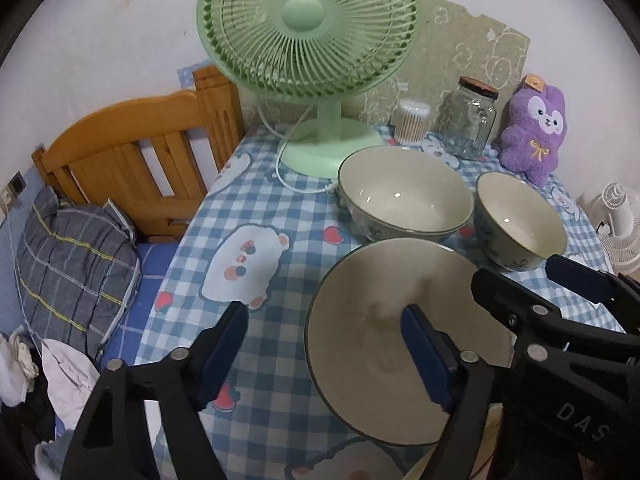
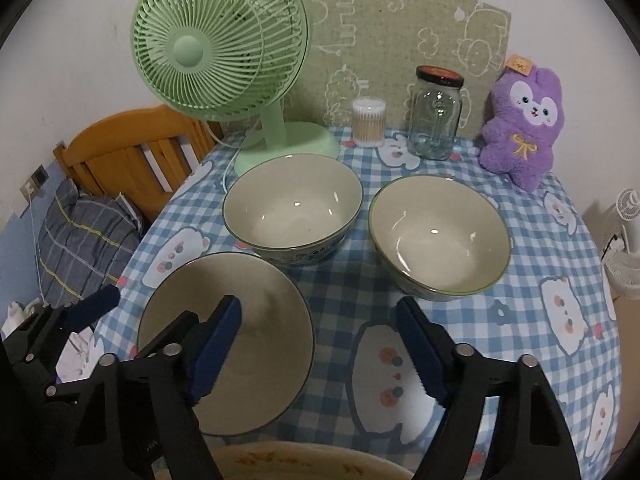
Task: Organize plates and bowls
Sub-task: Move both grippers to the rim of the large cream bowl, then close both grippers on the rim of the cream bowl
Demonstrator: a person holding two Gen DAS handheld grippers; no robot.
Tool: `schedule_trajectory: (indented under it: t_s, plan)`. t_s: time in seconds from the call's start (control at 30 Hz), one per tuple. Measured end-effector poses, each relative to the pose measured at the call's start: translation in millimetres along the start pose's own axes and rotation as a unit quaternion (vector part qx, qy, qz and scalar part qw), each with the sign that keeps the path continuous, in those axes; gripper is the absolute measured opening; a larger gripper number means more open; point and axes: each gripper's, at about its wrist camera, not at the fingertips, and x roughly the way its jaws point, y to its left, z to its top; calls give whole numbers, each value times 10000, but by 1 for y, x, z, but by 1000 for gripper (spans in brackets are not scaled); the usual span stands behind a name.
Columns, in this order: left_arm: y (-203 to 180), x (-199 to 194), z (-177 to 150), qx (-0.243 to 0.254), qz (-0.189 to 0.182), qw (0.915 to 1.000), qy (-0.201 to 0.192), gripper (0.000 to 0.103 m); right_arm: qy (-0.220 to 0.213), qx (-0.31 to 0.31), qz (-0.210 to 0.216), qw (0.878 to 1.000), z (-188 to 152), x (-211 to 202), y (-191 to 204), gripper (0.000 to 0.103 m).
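Two black claws with blue pads hover over a blue-and-white checked tabletop (image 2: 344, 280), both spread wide and empty. The left claw (image 1: 324, 344) straddles the left rim of a shallow, cream ceramic plate with a dark edge (image 1: 380, 320); the right claw (image 2: 320, 344) sits at that plate's right side. Behind stand a larger cream bowl with a patterned outside (image 2: 292, 208) and a matching smaller bowl (image 2: 438, 236), apart from each other. A sound next move likely means closing squarely on one rim, lifting level, clear of the green desk fan (image 2: 220, 40).
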Motion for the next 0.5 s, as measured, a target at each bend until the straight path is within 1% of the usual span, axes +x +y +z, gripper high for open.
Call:
schedule_trajectory:
  t_s: [0.07, 0.13, 0.17, 0.2, 0.23, 0.3, 0.33, 0.37, 0.4, 0.43, 0.47, 0.5]
  plan:
    - [1, 5, -1, -1, -17, 10000, 81, 72, 81, 18, 45, 10000, -1, 6, 0, 70]
    - [1, 10, -2, 6, -51, 9999, 157, 63, 154, 29, 62, 9999, -2, 11, 0, 67]
    - [1, 12, -2, 10, -56, 9998, 192, 61, 181, 38, 66, 9998, -3, 14, 0, 63]
    - [1, 13, -3, 8, -74, 9997, 219, 55, 208, 50, 81, 9997, -3, 16, 0, 57]
    - [0, 14, -3, 12, -95, 9997, 239, 49, 242, 60, 86, 9997, -3, 18, -1, 55]
    - [0, 17, -4, -4, -110, 9995, 311, 47, 320, 109, 112, 9994, -5, 22, -2, 50]
    - [0, 19, -5, -16, -126, 9994, 324, 45, 355, 143, 120, 9992, -6, 24, -3, 48]
    - [0, 20, -5, -39, -134, 9994, 330, 43, 410, 142, 139, 9990, -6, 26, -4, 43]
    - [1, 20, -5, -74, -150, 9993, 342, 40, 466, 115, 157, 9987, -7, 27, -3, 41]
    - [3, 21, -5, -121, -201, 9991, 363, 39, 515, 83, 162, 9985, -8, 29, -2, 41]
    - [4, 21, -4, -194, -331, 9985, 402, 38, 555, 51, 150, 9983, -8, 31, -1, 37]
    - [5, 22, -4, -253, -452, 9977, 441, 33, 582, 11, 144, 9982, -9, 32, 0, 34]
